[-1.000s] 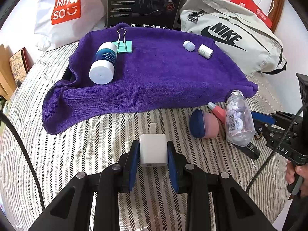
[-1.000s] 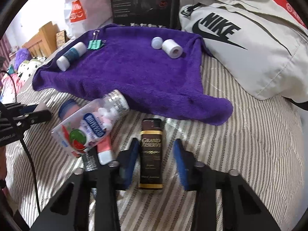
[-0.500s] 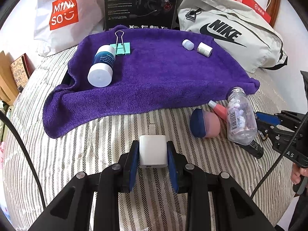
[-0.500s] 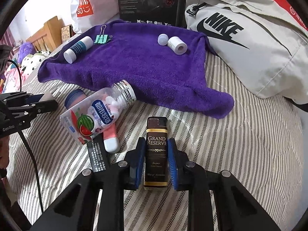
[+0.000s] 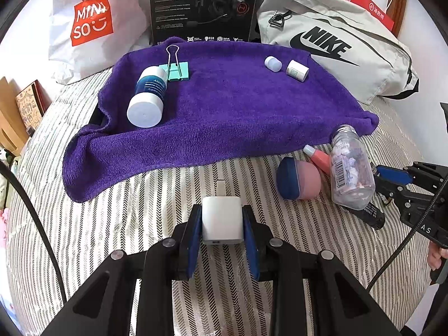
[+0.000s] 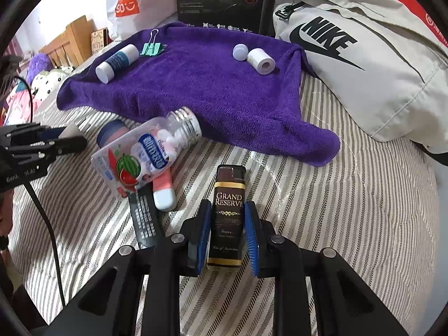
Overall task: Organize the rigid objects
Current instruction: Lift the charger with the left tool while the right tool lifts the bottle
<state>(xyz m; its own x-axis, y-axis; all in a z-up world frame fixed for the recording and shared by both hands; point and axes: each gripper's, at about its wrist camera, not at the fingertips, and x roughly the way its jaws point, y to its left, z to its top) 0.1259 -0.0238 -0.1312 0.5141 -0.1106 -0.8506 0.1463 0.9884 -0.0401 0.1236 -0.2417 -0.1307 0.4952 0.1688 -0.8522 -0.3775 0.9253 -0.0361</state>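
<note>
Your left gripper is clamped on the white charger, blue pads tight on both its sides, holding it just off the striped bed near the towel's front edge. Your right gripper is squeezed onto the dark Grand Reserve box, off the towel's front right corner. On the towel, a white tube and a green clip lie at the back left, two small white caps at the back right. Between your grippers, the candy bottle lies on its side over the pink tube, by the towel's front edge.
</note>
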